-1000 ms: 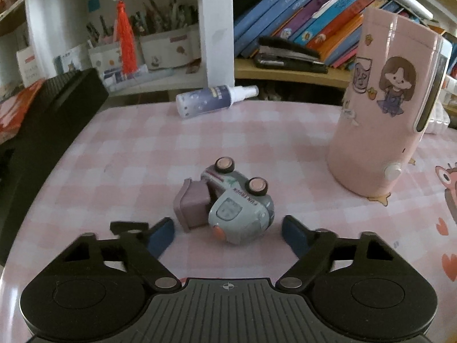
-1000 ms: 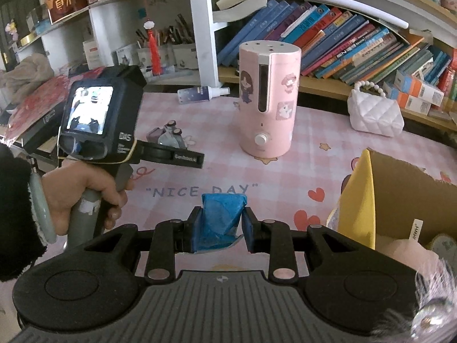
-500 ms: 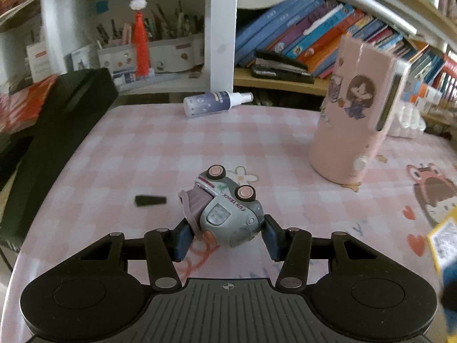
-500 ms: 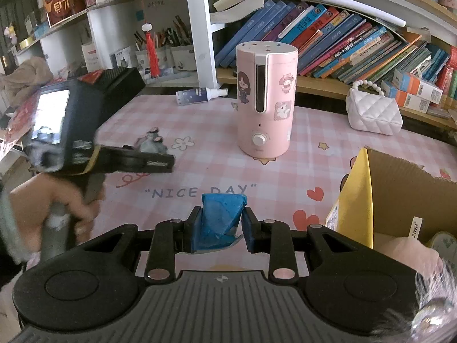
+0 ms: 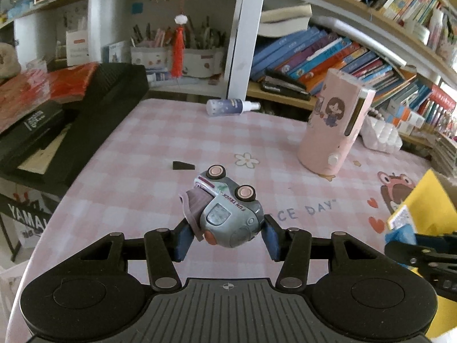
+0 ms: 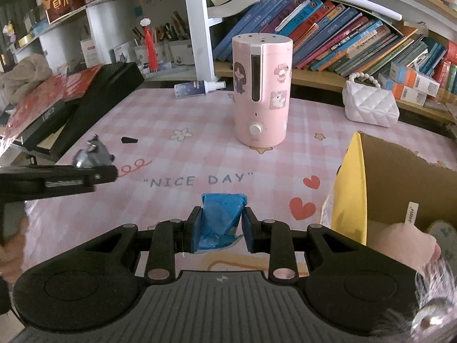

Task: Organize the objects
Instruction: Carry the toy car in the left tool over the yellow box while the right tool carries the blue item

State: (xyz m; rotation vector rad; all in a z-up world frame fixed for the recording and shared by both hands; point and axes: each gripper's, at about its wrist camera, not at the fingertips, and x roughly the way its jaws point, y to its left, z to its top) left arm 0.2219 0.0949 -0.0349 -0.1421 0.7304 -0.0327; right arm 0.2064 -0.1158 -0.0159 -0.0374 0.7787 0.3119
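A grey toy truck [image 5: 225,211] with pink wheels lies on its side between the blue pads of my left gripper [image 5: 225,241], which is shut on it and holds it above the pink checked tablecloth [image 5: 160,148]. In the right wrist view the same truck [image 6: 91,154] shows at the left, above the left gripper's black finger. My right gripper [image 6: 221,225] is shut on a crumpled blue packet [image 6: 220,217], low over the cloth near the "NICE DAY" print. Its tip with the blue packet [image 5: 400,235] appears at the right edge of the left wrist view.
A pink humidifier [image 6: 261,94] stands mid-table, a spray bottle [image 6: 197,88] lies behind it. A small black wedge [image 6: 129,140] rests on the cloth. A cardboard box [image 6: 400,188] with a yellow flap holds soft items at the right. Black cases [image 5: 71,131] crowd the left edge; a white bag [image 6: 370,105] sits on the shelf.
My left gripper closed on the toy truck, lifted it off the cloth and carried it right, toward the box. The black wedge stayed behind. The right gripper kept still with its blue packet.
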